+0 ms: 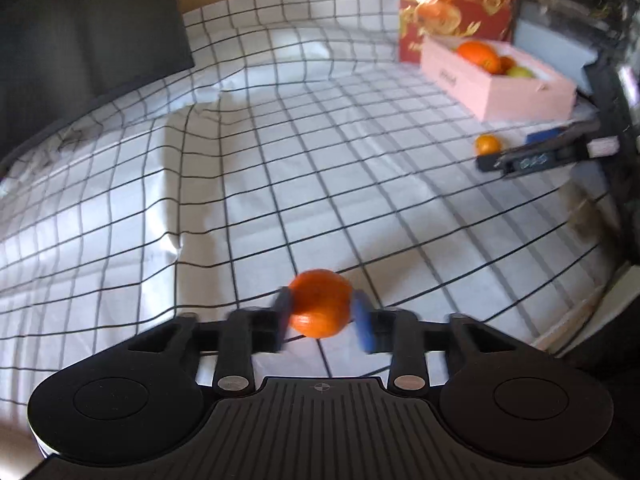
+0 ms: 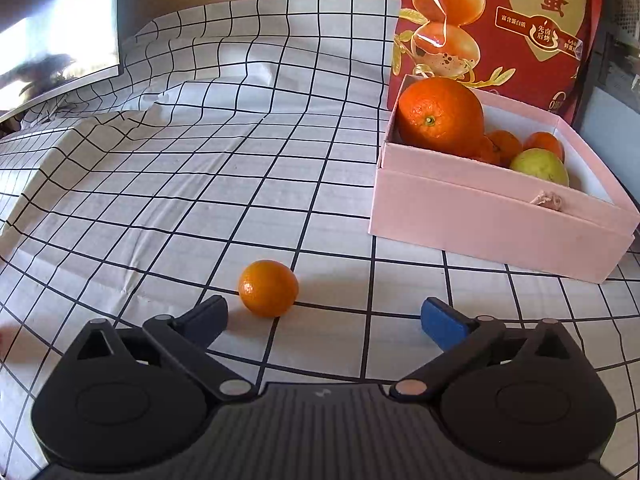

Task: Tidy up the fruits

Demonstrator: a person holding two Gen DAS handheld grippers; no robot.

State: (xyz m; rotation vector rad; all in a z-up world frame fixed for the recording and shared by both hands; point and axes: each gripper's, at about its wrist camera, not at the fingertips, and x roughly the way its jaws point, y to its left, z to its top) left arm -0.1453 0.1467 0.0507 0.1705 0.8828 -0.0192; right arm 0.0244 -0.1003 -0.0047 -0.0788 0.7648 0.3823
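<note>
Left gripper [image 1: 322, 314] pinched a mandarin [image 1: 320, 303] at lower centre, while the right gripper [image 2: 322, 322] gaped wide, a small orange [image 2: 268, 288] just beyond its left finger.

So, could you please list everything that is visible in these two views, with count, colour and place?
mandarin: one, orange, in left gripper
mandarin on cloth: one, orange, loose before right gripper
box: one, pink, right side of cloth
fruit in box: large orange, green fruit, some small orange ones
bag: one, red, behind box
cloth: one, white with black grid
screen: one, dark, far left
left hand-held gripper: black, blue pads, shut
right hand-held gripper: black, blue pads, open
</note>
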